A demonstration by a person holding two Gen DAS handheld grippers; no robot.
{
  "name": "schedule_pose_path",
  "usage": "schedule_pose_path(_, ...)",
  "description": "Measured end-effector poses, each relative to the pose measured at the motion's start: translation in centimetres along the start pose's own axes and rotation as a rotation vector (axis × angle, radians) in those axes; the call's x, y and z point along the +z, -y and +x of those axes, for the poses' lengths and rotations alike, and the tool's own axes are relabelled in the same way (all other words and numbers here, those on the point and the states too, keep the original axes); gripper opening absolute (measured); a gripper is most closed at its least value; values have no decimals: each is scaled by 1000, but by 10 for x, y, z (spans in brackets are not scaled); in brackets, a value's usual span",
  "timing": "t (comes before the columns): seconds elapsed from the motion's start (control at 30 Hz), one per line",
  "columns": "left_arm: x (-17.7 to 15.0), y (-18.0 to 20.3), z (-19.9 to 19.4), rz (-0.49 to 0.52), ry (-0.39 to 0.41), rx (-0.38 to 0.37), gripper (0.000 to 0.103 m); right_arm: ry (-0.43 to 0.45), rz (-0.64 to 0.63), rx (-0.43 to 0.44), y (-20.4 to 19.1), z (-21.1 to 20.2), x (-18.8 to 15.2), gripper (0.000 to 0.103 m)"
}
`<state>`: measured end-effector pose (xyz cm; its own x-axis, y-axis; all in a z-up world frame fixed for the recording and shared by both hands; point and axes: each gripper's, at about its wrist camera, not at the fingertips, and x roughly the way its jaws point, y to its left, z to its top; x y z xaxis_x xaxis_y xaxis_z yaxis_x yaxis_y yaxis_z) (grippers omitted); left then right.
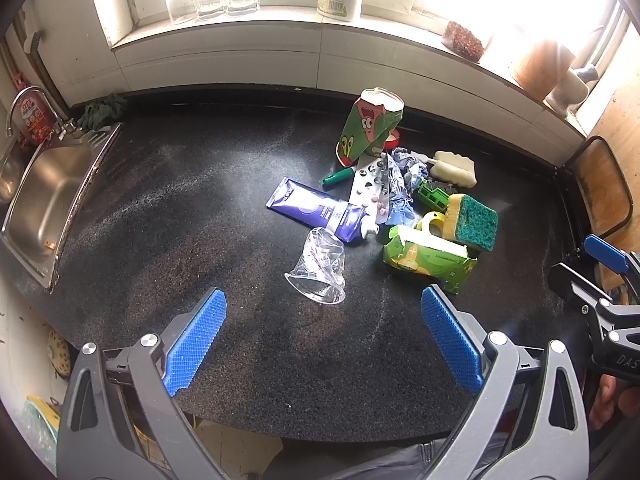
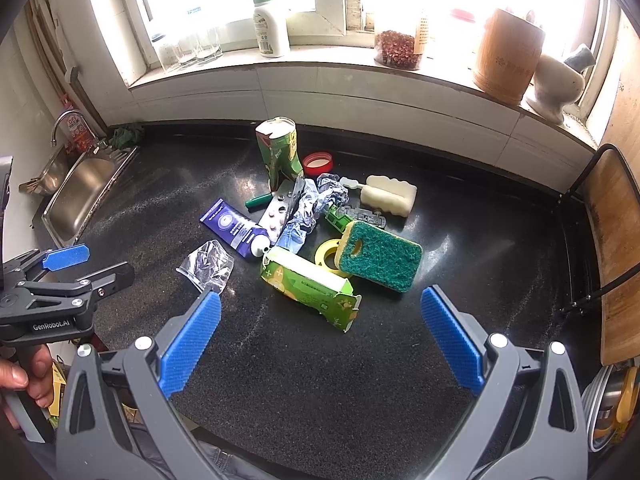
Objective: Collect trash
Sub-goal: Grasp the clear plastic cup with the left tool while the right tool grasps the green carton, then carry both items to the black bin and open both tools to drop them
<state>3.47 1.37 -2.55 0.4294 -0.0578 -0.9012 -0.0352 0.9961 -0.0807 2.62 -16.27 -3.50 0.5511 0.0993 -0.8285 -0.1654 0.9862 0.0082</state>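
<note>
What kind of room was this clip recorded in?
Most likely a home kitchen. A stainless steel sink with a faucet is set into a dark speckled countertop, and the windowsill holds drinking glasses and a jar of dried red chillies.

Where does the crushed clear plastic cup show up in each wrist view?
Left wrist view: the clear plastic cup lies centre frame, just ahead of the open left gripper.
Right wrist view: the cup lies left of centre, beside the tip of one of the right gripper's fingers.
Shared landmark: the purple tube, capless end nearest the cup.
</note>
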Motion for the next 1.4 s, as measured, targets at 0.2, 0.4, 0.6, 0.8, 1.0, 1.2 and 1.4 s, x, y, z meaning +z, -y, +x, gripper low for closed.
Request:
schedule_pose_path(0.2,3,-8,40,29,-46,16,95,15,-93,72,1,34,-8,97)
schedule_pose_path(0.4,3,-14,105,104,-94,-46,95,-47,-247,113,-3,100,-19,92)
schedule_pose_path(0.6,0,-22,158,106,-145,-89,93,-129,-383,83,-14,157,-22,83)
schedule_pose_path(0.8,-1,-28,175,78,-174,-117,60,-149,-419,89,-13,171,-26,45)
schedule_pose_path(1.0,-5,-25,149,55,-119,-142,57,-140,-333,170,-4,152,-20,23)
schedule_pose_path(1.2,-7,-25,113,35,-75,-102,56,-89,-260,211,-1,117,-16,21)
schedule_pose_path(1.4,-12,-35,81,12,-35,-46,56,-67,-240,226,-5,91,-21,21)
